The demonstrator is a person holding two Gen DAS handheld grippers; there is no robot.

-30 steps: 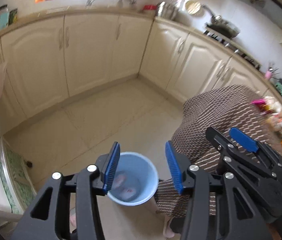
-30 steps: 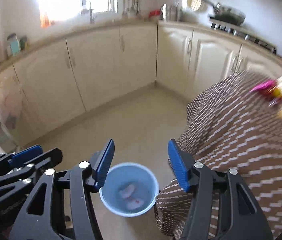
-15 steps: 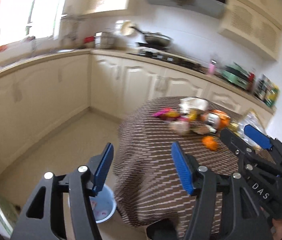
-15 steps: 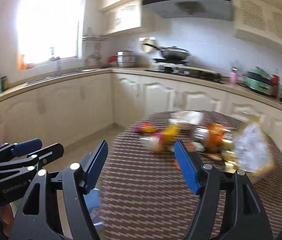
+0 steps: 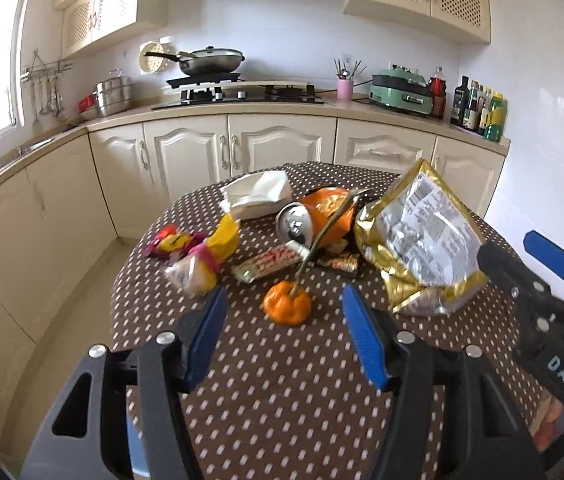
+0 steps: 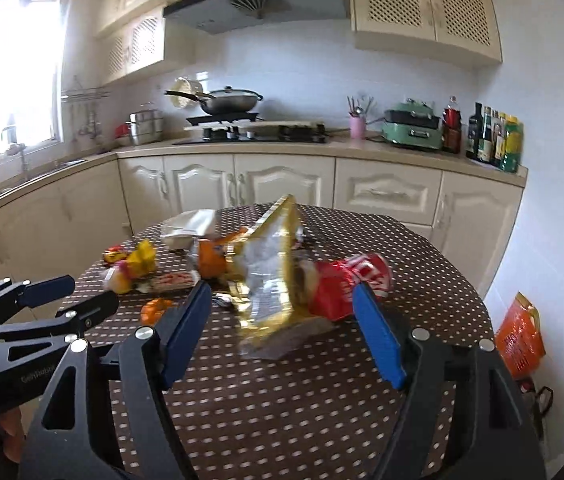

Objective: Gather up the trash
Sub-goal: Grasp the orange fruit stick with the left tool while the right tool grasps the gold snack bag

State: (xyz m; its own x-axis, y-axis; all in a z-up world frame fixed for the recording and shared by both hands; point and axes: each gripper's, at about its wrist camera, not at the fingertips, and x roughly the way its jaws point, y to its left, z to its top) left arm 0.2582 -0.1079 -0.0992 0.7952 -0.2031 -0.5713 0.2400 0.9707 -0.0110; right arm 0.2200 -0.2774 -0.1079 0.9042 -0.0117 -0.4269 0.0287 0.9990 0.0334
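On the round bench (image 5: 282, 380) with its brown dotted cloth, the trash lies in one loose heap toward the far half. From the left: a pink and yellow wrapper (image 5: 170, 242) near the left rim, a yellow snack packet (image 5: 206, 260) just beside it, a flat striped wrapper (image 5: 266, 264), and behind these a white crumpled bag (image 5: 258, 196). In the middle a silver can (image 5: 296, 222) lies on its side, its open end facing the camera, touching an orange bag (image 5: 330, 216); what either holds cannot be told. A small orange fruit (image 5: 287, 306) with a long stem sits alone in front of the heap. To the right stands a large gold foil bag (image 5: 418, 240), crumpled and tilted. In the right wrist view a red bag (image 6: 346, 284) lies just behind and right of the gold one.

The near half of the cloth is bare, and so is the right side up to the rim. Floor runs between the bench's left edge and the cream cabinets (image 5: 202, 152).

The left claw (image 5: 284, 340) hovers over the near cloth, spread wide and holding nothing, the fruit lined up between its blue pads. The right claw (image 6: 282, 332) is also spread and holding nothing, level above the cloth and aimed at the gold bag and red bag.
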